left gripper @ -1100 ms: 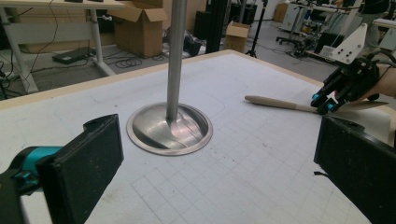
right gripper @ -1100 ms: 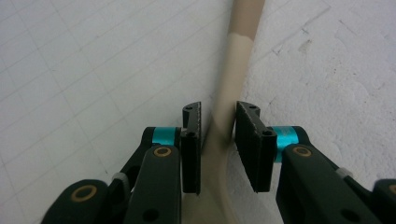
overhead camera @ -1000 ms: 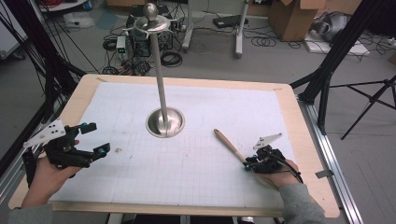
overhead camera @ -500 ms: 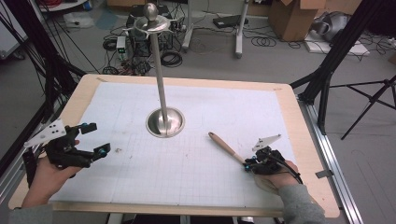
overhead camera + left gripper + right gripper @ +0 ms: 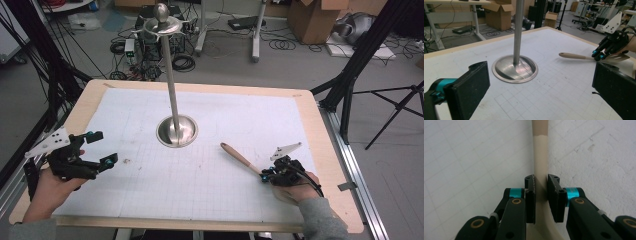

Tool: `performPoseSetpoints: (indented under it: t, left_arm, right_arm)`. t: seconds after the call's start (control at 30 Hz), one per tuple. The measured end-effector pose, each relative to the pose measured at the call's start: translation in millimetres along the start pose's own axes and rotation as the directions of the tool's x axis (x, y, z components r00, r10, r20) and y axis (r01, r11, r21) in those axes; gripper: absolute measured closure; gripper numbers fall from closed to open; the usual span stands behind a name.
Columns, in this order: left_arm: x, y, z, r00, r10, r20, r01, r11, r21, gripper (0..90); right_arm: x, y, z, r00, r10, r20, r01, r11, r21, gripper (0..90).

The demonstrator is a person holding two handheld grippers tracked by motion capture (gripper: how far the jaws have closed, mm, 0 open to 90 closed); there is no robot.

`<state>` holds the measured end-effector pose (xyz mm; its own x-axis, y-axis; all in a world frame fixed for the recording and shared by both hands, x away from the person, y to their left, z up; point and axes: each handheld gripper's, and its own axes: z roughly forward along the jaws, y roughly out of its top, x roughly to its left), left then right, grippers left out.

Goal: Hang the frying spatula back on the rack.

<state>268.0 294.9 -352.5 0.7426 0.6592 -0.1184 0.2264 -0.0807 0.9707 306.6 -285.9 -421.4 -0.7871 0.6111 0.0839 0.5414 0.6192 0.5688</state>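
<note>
A spatula (image 5: 243,160) was held low over the table's right side, clamped in the right gripper (image 5: 268,175); the left gripper (image 5: 102,149) waited with jaws apart. Hanging it on the stand (image 5: 172,90) likely called for a lift.

Left gripper (image 5: 97,148): black body, teal accents near the jaw tips, grey three-cornered plate on top, flat black pads (image 5: 469,92). Right gripper (image 5: 540,195): black linkage arms with brass-coloured pivot pins, teal bands behind ridged black pads, small screws, black cable, grey plate. Grey sleeve (image 5: 320,220) on the right forearm.
</note>
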Motion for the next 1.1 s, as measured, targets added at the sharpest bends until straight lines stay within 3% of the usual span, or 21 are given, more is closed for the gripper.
performPoseSetpoints:
  t: [0.23, 0.77, 1.1]
  left_arm:
    - [-0.2, 0.5, -0.2, 1.0000, 0.002, 0.001, -0.002, 1.0000, -0.002, 1.7]
    - [0.0, 0.5, -1.1, 1.0000, 0.005, 0.003, -0.005, 1.0000, -0.008, 1.8]
    - [0.8, 0.5, -2.9, 1.0000, -0.001, 0.007, 0.002, 0.9999, -0.017, 1.8]
  right_arm:
    - [3.2, 2.9, -3.6, 0.9995, -0.030, -0.010, 0.030, 0.999, -0.021, 77.7]
    - [1.5, 4.4, -12.4, 0.9989, -0.037, -0.030, 0.035, 0.996, -0.081, 77.6]
    - [0.7, 9.6, -21.9, 0.9950, -0.057, -0.082, 0.045, 0.988, -0.149, 77.6]
